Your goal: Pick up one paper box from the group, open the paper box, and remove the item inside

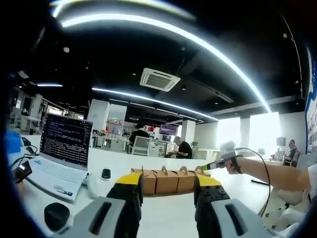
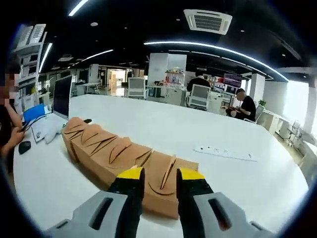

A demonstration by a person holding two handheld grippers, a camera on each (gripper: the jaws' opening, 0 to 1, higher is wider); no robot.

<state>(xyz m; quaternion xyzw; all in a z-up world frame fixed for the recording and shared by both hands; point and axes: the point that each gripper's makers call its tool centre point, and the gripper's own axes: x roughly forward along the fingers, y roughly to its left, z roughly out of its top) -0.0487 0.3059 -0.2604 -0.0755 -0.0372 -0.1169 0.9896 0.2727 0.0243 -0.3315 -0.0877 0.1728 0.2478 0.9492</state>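
Row of paper boxes [image 2: 114,153] on the white desk [image 2: 237,183].
The row's long axis runs away from the right tongs [image 2: 156,174], narrowly parted above its nearest box; left tongs [image 1: 166,184] gape wide, empty.

Right gripper [image 2: 159,184]: yellow-tipped jaws stood slightly parted over the nearest paper box [image 2: 166,191], astride its top handle flap. Row of brown paper boxes [image 2: 99,144] ran touching end to end across the white table [image 2: 163,126] toward a monitor [image 2: 62,95]. A white power strip [image 2: 225,152] lay well apart to the right.
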